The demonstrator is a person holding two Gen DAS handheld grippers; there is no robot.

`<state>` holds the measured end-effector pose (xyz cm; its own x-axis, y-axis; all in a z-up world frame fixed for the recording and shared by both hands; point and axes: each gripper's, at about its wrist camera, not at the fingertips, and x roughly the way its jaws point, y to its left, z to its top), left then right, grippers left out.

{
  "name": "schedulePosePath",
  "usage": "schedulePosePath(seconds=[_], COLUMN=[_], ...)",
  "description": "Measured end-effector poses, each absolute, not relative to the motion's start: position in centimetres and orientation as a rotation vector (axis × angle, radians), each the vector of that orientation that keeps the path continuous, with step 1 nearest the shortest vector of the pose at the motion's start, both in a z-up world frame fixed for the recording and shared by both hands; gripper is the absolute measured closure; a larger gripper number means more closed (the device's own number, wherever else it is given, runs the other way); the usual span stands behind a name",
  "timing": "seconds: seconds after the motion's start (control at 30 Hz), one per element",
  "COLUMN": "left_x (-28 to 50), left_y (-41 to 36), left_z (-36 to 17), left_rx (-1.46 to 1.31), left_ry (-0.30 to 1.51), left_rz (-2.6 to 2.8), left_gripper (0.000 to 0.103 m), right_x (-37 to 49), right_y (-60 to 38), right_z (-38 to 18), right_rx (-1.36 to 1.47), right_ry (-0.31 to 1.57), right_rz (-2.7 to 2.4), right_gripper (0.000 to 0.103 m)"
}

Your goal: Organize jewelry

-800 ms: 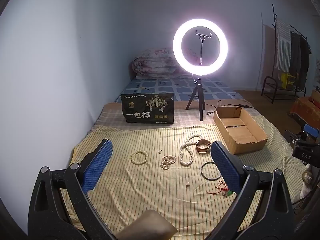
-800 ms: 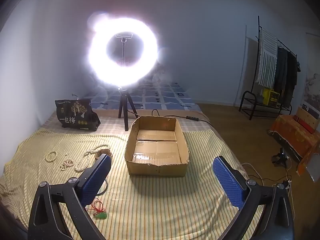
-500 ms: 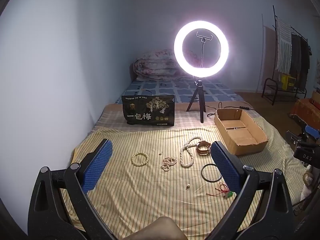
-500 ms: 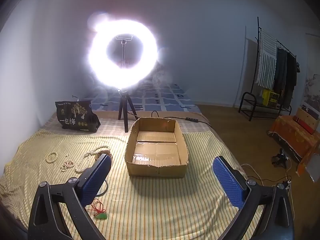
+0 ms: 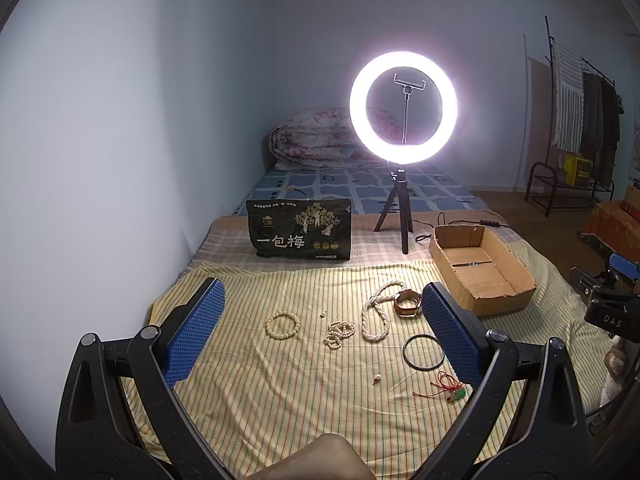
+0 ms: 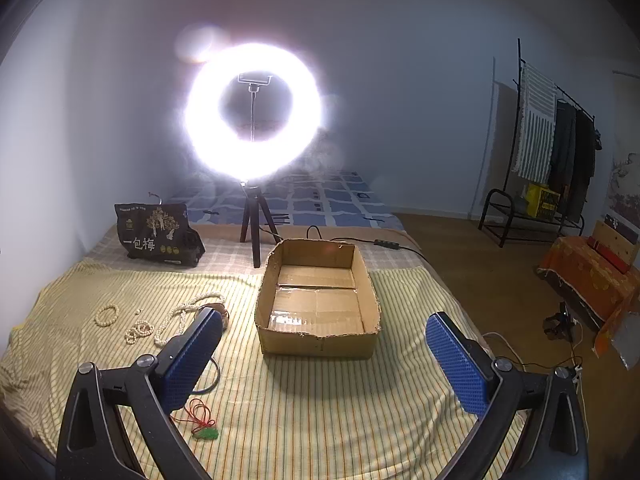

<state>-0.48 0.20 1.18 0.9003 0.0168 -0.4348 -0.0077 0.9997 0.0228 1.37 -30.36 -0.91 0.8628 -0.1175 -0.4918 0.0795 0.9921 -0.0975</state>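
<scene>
Jewelry lies scattered on the yellow striped cloth (image 5: 248,392): a bead bracelet (image 5: 282,325), a small bead cluster (image 5: 339,332), a long pearl necklace (image 5: 376,316), a brown bangle (image 5: 407,305), a black ring (image 5: 423,353), a tiny bead (image 5: 376,379) and a red cord with a green pendant (image 5: 450,389). An empty cardboard box (image 6: 318,300) stands to their right. My left gripper (image 5: 320,316) hangs open above the jewelry, holding nothing. My right gripper (image 6: 320,340) is open in front of the box, also empty. The pendant (image 6: 206,434) shows near its left finger.
A lit ring light (image 5: 403,107) on a tripod and a black printed bag (image 5: 300,233) stand behind the cloth. A folded quilt (image 5: 316,138) lies at the far end of the bed. A clothes rack (image 6: 548,148) and an orange-covered box (image 6: 588,276) stand on the floor at right.
Both grippers stay open and nearly still. In the left wrist view the scene has shifted slightly, and a rounded shape at the bottom edge has changed.
</scene>
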Motion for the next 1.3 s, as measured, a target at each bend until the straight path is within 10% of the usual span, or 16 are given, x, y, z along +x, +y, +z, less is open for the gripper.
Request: schedulePosePath(seconds=[1.3], left_x=[-0.86], left_y=[0.41], left_z=[1.35], left_rx=[0.017], left_ry=[0.44], left_rz=[0.012], left_gripper=[0.003], right_x=[1.41], right_y=[-30.02], right_z=[-1.19], right_rx=[-0.078], right_ry=[0.521], right_rz=[-0.086], right_gripper=[0.0])
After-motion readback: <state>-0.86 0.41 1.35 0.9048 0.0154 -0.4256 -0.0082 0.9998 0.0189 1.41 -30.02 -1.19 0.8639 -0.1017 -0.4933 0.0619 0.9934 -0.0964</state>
